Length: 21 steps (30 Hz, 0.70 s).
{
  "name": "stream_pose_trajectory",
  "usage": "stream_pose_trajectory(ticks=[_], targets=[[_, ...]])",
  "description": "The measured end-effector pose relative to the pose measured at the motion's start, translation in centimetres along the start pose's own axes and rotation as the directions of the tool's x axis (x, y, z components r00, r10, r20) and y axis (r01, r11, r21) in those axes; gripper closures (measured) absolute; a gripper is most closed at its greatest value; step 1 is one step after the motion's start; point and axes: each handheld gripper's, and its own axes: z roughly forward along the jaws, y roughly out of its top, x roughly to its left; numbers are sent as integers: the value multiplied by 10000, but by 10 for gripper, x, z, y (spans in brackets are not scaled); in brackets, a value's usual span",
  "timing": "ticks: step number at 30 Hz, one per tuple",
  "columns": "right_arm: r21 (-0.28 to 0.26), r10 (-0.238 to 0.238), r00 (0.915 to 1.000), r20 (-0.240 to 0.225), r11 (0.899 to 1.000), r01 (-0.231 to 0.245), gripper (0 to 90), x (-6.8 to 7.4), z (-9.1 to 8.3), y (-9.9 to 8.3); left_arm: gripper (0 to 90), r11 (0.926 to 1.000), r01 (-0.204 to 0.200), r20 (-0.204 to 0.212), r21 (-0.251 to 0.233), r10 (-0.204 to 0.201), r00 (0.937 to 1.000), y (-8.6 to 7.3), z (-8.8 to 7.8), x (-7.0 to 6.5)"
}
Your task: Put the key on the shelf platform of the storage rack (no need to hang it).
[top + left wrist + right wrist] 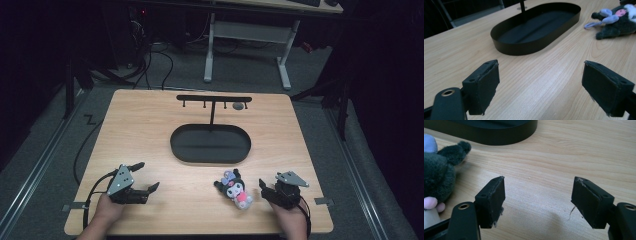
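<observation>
Starting at the left of the high view, the left gripper (145,179) rests low on the wooden table (150,125) with its jaws spread wide and nothing between them. Its own camera agrees: bare wood lies between the two black pads (485,85).

Next, in the middle, sits the black oval tray (176,150), with a thin black rack (214,98) standing up at its far side. A small round thing seems to hang from the rack's right end, but it is too small to be sure.

Further right lies the soft toy (235,189), dark and fluffy with a pink bottom part. It is near the front edge, in front of the tray and apart from it.

Last comes the right gripper (264,189), just beside the toy on its right. Its jaws stand partly open and hold nothing.

I think the job is only at its start: getting ready to pick up the toy. The next move looks like a small slide of the right gripper toward the toy, so the pads go around its body before they squeeze.

The right gripper view shows the toy off to one side of the jaws, not between them. The left gripper view shows the tray's low wall and flat floor up close. The high view gives the whole table and the rack.
</observation>
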Motion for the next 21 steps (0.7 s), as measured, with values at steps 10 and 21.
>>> stream_pose_trajectory(ticks=[10, 21], targets=[[128, 46, 9999, 106, 9999, -48, 310, 1, -2, 1, 154, 9990, -245, 272, -366, 255, 9993, 3, -4, 0], [269, 245, 9991, 351, 9993, -254, 374, 0, -8, 8, 154, 9988, -277, 440, -415, 295, 9986, 2, -4, -1]])
